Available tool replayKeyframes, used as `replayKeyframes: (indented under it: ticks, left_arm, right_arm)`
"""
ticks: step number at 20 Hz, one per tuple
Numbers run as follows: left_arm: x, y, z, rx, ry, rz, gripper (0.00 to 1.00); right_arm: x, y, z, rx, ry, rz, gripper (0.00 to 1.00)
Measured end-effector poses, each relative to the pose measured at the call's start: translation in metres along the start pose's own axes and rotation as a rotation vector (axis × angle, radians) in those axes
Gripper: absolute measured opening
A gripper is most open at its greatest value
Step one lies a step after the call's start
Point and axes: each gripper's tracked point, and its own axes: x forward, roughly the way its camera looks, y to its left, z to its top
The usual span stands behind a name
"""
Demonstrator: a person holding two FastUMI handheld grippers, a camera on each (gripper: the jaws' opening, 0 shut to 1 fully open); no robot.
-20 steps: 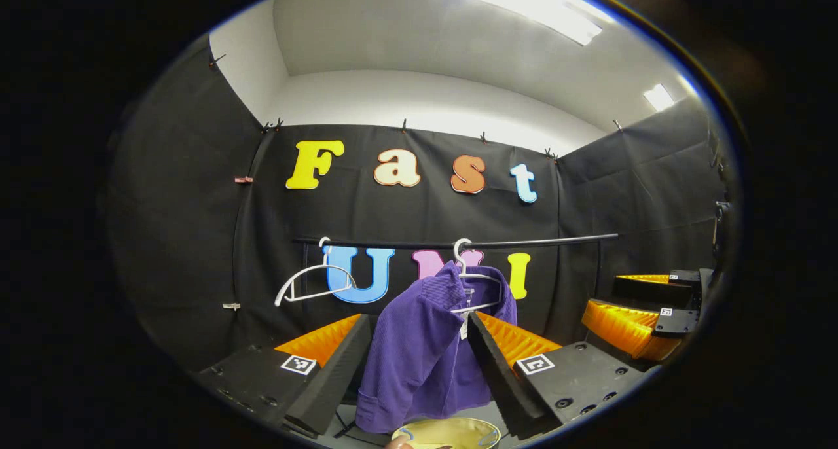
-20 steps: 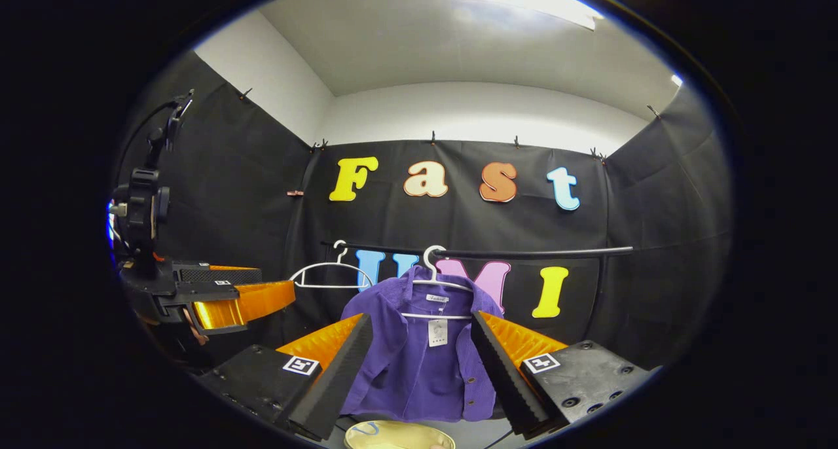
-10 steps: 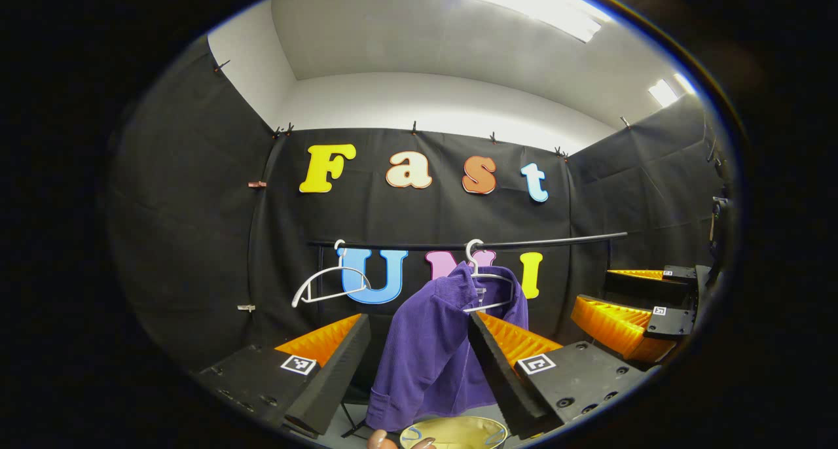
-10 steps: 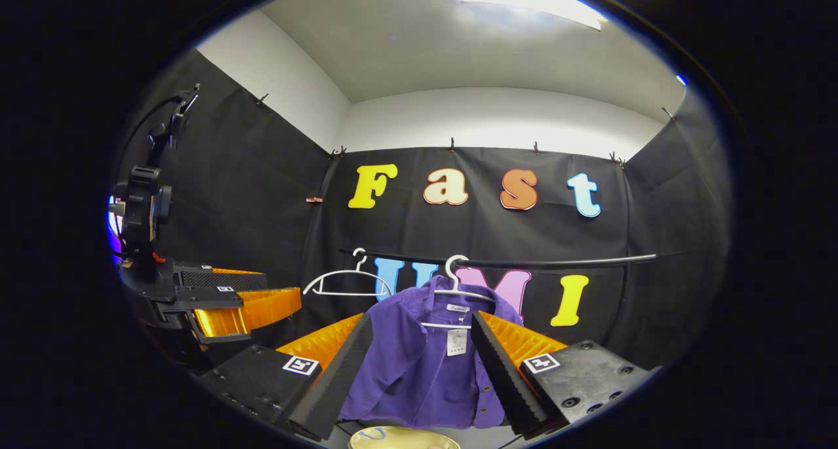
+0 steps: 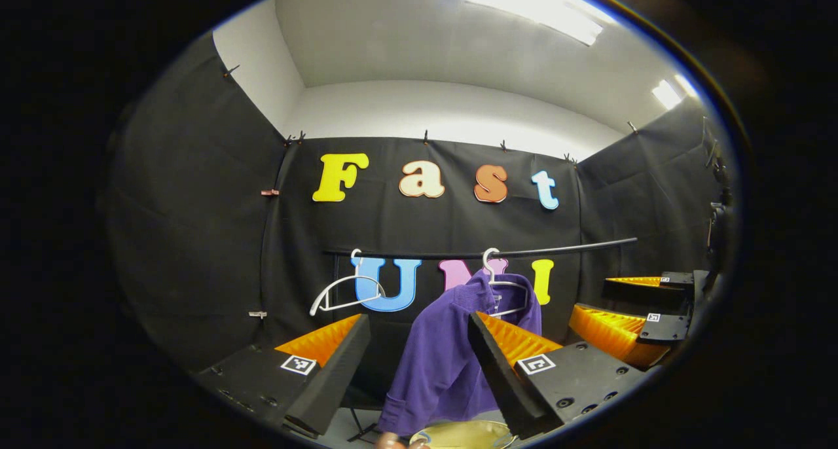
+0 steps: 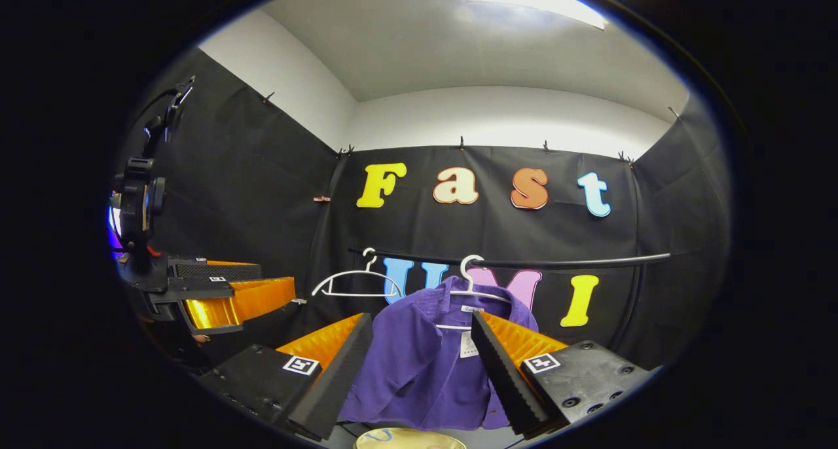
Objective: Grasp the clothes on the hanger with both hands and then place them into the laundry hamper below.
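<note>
Approach stage, nothing grasped yet.
Purple corduroy jacket [image 6: 419, 364] hangs on white wire hanger [image 6: 473, 293] from black rail [image 6: 556, 263], above yellow round laundry hamper [image 6: 406, 439]. Left gripper [image 5: 419, 364] & right gripper [image 6: 419, 364] both spread wide, empty, short of the cloth. Left to do: grip w/ both, pull off, drop in hamper.
</note>
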Motion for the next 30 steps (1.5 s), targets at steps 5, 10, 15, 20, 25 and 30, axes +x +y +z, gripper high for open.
replayKeyframes:
  ticks: [5,10,15,20,25,30]
  left_arm:
    - [0.019,-0.015,-0.003,-0.035,-0.026,-0.117,0.97]
    - [0.063,-0.066,-0.030,-0.040,0.011,-0.258,0.95]
    - [0.129,-0.098,-0.070,-0.024,0.058,-0.214,0.94]
    - [0.203,-0.110,-0.128,-0.025,0.120,-0.077,0.92]
    - [0.238,-0.120,-0.163,-0.027,0.114,0.031,0.92]
    - [0.253,-0.130,-0.174,0.049,0.101,0.105,0.92]
  right_arm:
    - [0.005,-0.018,-0.013,-0.036,0.026,-0.114,0.97]
    - [0.015,-0.065,-0.031,-0.091,0.057,-0.261,0.97]
    - [0.064,-0.106,-0.076,-0.066,0.104,-0.269,0.97]
    - [0.127,-0.146,-0.126,-0.059,0.125,-0.225,0.97]
    - [0.174,-0.166,-0.175,0.013,0.170,-0.178,0.97]
    - [0.201,-0.181,-0.202,0.010,0.199,-0.169,0.97]
